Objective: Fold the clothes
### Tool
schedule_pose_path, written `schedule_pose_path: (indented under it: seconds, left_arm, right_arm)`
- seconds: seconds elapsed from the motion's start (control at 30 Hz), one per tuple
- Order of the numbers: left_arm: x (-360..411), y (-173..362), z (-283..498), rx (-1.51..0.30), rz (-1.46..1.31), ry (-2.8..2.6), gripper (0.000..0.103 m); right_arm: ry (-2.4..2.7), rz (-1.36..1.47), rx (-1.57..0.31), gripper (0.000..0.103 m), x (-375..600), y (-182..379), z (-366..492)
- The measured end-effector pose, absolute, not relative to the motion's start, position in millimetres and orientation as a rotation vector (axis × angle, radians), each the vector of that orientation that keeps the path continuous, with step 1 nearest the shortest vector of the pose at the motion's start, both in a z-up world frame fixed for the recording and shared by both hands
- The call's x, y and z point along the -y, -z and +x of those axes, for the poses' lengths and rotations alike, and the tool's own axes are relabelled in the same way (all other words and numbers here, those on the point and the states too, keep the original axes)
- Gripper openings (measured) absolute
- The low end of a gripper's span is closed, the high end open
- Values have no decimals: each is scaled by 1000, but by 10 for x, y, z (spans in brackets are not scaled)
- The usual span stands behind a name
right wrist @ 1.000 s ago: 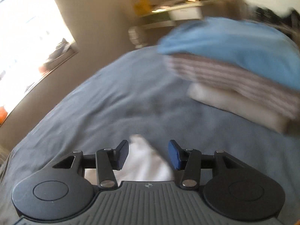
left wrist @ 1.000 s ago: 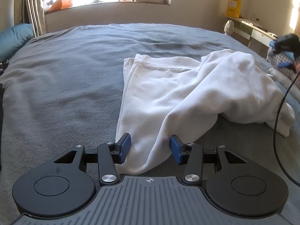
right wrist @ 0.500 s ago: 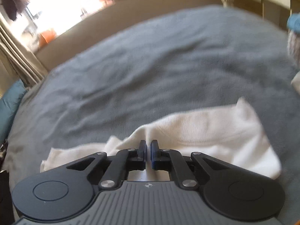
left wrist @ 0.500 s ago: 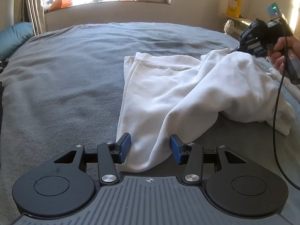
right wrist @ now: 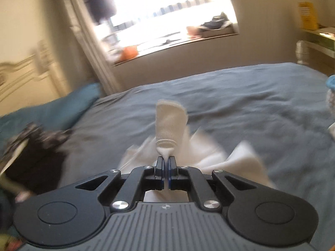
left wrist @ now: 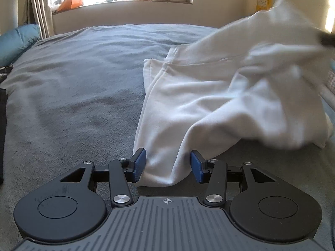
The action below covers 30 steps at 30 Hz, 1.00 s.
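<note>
A white sweatshirt-like garment (left wrist: 209, 96) lies on the grey bed cover (left wrist: 73, 83), its right side raised and blurred. My left gripper (left wrist: 167, 166) rests low on the bed, open, with the garment's near corner lying between its blue pads (left wrist: 138, 165), not squeezed. My right gripper (right wrist: 166, 161) is shut on the garment's ribbed edge (right wrist: 170, 123), which sticks up past the fingertips; more white cloth (right wrist: 230, 159) hangs below it. In the left wrist view the right gripper (left wrist: 327, 39) shows only as a dark blur at the right edge, above the lifted cloth.
A teal pillow (left wrist: 18, 39) lies at the bed's left end, with dark clothes (right wrist: 35, 146) beside it. A cluttered window sill (left wrist: 125, 0) runs behind the bed. Folded laundry (left wrist: 330, 83) sits at the right edge, near a desk with a yellow box (right wrist: 307, 16).
The right gripper shut on the garment's ribbed edge and pulled it up and across, raising the right side of the cloth. The left gripper and the near corner stayed put.
</note>
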<state>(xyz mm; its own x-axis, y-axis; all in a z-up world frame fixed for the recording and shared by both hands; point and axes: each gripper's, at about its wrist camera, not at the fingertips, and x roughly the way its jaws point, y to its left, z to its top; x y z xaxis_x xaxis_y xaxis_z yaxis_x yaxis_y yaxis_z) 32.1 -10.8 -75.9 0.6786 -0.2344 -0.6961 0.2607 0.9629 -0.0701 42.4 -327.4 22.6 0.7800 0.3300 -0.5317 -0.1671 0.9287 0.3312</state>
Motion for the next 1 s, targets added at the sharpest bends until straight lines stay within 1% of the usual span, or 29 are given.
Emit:
schedule_pose_path:
  seconds: [0.13, 0.23, 0.47, 0.53, 0.6, 0.63, 0.7, 0.73, 0.77, 0.83, 0.87, 0.9, 0.93, 0.97, 1.0]
  left_arm:
    - [98, 756, 311, -774, 37, 278, 46]
    - [92, 749, 294, -775, 33, 274, 46]
    - [17, 666, 240, -776, 0, 259, 46]
    - [-13, 618, 218, -765, 3, 252, 46]
    - [-56, 572, 192, -755, -5, 250, 46]
    - [-67, 551, 185, -752, -13, 251, 46]
    - [-89, 508, 170, -746, -28, 253, 46]
    - [-98, 489, 163, -743, -36, 254, 47]
    - [-95, 477, 158, -739, -42, 259, 47]
    - [-76, 463, 145, -735, -44, 270, 47]
    - [-65, 459, 138, -734, -43, 276, 47]
    - [-49, 458, 135, -737, -43, 281, 47]
    - [-35, 456, 130, -740, -42, 286, 47]
    - [-24, 453, 121, -745, -43, 290, 47]
    - [-26, 454, 119, -750, -44, 293, 47]
  right_arm:
    - [-448, 211, -656, 3, 3021, -227, -225]
    - [-511, 198, -775, 3, 2948, -19, -439]
    - [-504, 111, -1071, 3, 2835, 870, -463]
    - [-478, 49, -1107, 5, 2765, 946, -455]
    - [-508, 17, -1100, 7, 2727, 802, -447]
    - [-527, 3, -1090, 10, 2733, 692, -447]
    - [-570, -9, -1063, 20, 2786, 476, -474]
    - [-593, -11, -1048, 28, 2824, 369, -495]
    - [-614, -14, -1031, 32, 2863, 264, -517]
    - [-633, -13, -982, 43, 2962, 58, -535]
    - [-622, 4, -953, 47, 3028, -17, -504]
    - [-608, 39, -926, 48, 3076, -61, -454]
    - [-589, 92, -900, 56, 3136, -98, -386]
    - [-567, 143, -875, 66, 3185, -121, -312]
    - [-537, 192, -853, 69, 3210, -111, -220]
